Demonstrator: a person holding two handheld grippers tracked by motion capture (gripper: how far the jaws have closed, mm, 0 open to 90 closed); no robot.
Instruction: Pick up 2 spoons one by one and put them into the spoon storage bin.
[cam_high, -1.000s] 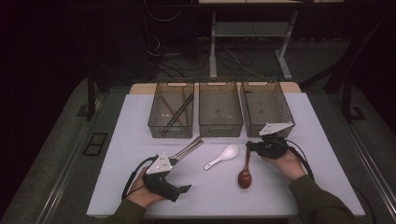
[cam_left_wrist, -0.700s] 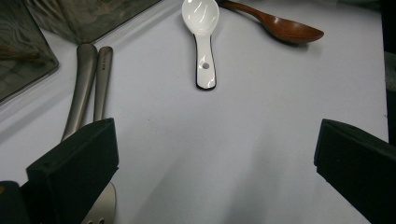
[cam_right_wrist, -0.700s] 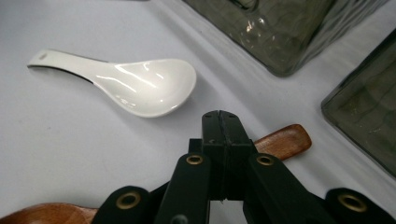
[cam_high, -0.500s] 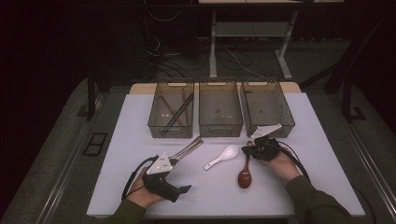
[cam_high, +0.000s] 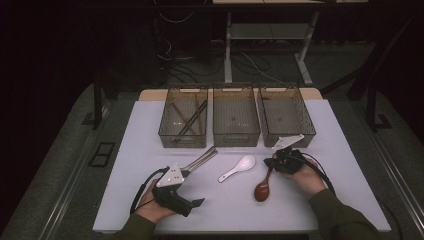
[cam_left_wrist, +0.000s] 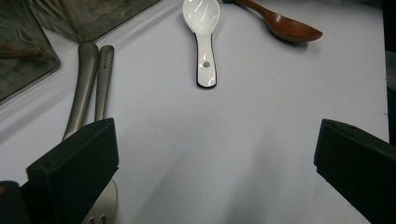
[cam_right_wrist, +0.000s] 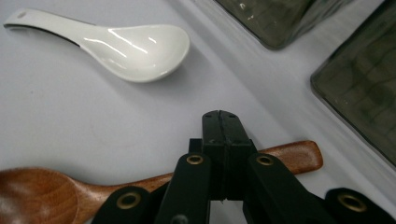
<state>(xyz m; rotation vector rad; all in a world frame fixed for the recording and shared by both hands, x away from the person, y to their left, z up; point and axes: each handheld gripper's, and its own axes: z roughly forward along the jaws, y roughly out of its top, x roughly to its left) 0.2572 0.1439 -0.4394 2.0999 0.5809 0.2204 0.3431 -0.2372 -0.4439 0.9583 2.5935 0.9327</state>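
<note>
A brown wooden spoon (cam_high: 262, 189) lies on the white table (cam_high: 130, 150), bowl toward me. My right gripper (cam_high: 272, 162) sits over the far end of its handle, jaws pressed together; in the right gripper view the gripper (cam_right_wrist: 220, 121) covers the handle of the wooden spoon (cam_right_wrist: 42, 196), which passes behind the shut jaws. A white ceramic spoon (cam_high: 237, 169) lies just left of it. My left gripper (cam_high: 192, 187) rests near the front edge, wide open and empty (cam_left_wrist: 215, 163). Two metal utensils (cam_left_wrist: 86, 84) lie beside its left jaw.
Three dark see-through bins stand in a row at the table's back: the left bin (cam_high: 184, 120) holds several long dark sticks, the middle bin (cam_high: 236, 117) and right bin (cam_high: 285, 115) look bare. The metal utensils (cam_high: 200, 160) point toward the left bin.
</note>
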